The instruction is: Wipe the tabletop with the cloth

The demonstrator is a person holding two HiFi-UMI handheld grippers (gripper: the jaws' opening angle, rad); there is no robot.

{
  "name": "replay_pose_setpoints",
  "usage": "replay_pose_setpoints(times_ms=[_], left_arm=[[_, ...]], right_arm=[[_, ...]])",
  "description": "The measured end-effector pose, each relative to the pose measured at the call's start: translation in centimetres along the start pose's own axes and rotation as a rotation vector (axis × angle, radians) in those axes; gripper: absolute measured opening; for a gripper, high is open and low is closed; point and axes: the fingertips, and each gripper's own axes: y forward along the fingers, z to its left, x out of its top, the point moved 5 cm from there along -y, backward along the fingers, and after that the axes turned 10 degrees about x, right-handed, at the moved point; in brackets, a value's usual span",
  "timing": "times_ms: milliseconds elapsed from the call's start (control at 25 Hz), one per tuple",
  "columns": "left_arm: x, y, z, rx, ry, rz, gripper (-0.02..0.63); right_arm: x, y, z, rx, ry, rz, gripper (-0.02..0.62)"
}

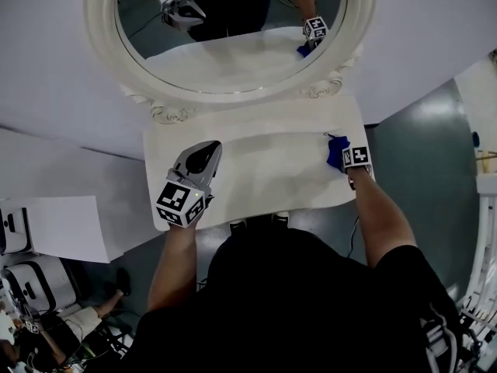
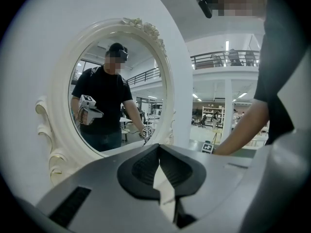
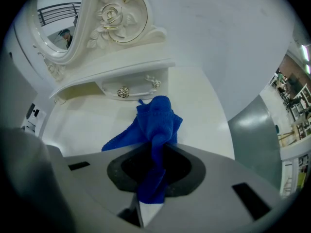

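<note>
A blue cloth is clamped in my right gripper, its loose end bunched on the white tabletop. In the head view the cloth lies near the table's right end, by the far corner, with the right gripper on it. Over the left half of the tabletop hovers my left gripper, tilted up towards the mirror. Its jaws are shut with nothing between them.
A white oval mirror in a carved frame stands along the table's back edge. Beneath its base is a small drawer with a metal handle. A white panel and equipment lie left of the table. Grey-green floor is on the right.
</note>
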Motion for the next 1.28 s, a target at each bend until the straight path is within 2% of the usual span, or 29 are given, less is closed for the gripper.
replay_pose_setpoints(times_ms=[200,400,600,880,1160,1280], left_arm=[[0.1,-2.0,1.1,0.044,-0.006,-0.016,0.009],[0.1,-4.8,2.4,0.092,-0.012,-0.033,0.009],[-0.4,-8.2,3.7,0.142,-0.017,-0.037,0.009],[-1.8,-14.0,6.5,0.237,-0.042,-0.033,0.009],[-3.4,-18.7,9.0,0.311,-0.075,-0.033,0.009],[-3.8,-20.2,9.8,0.328,-0.079,-0.033,0.009]], right_arm=[[0.5,-0.4,1.0,0.003,0.022,-0.008,0.060],[1.5,0.1,7.4,0.112,-0.048,-0.029,0.060],[3.6,1.6,17.3,0.253,-0.176,-0.032,0.060],[5.0,4.3,35.1,0.471,-0.438,0.050,0.060],[2.8,6.7,50.8,0.614,-0.662,0.141,0.060],[0.9,7.9,55.9,0.664,-0.708,0.172,0.060]])
